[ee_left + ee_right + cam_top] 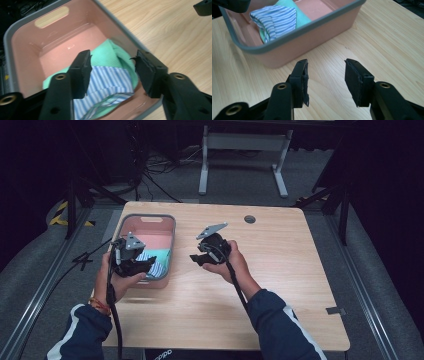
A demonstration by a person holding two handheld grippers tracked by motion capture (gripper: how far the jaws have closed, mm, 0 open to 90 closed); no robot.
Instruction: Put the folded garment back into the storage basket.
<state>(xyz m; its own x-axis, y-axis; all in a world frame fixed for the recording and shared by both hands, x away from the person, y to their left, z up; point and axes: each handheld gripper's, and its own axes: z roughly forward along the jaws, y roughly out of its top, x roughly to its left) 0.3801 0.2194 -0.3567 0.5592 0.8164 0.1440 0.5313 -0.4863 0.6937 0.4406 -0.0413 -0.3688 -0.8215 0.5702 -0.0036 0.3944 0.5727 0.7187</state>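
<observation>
Two claws, both spread wide and gripping nothing. Left claw (112,75) hanging right over the pink basket (171,242), straight above the striped cloth (107,82) lying on the green cloth (112,53) inside. Right claw (326,82) beside the basket, over bare bench (280,260). Left clearly nearer, probably.

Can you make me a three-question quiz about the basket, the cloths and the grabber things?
1. Where is the basket?
A. the table's left side
B. the floor
C. the table's right side

2. What colours are the striped cloth?
A. red and black
B. blue and white
C. yellow and purple

3. How are the right gripper jaws?
A. shut
B. holding a cloth
C. open

Answers: 1 A, the high view shows it by the left edge of the table. 2 B, its stripes show above the green cloth. 3 C, a gap shows bare wood.
</observation>
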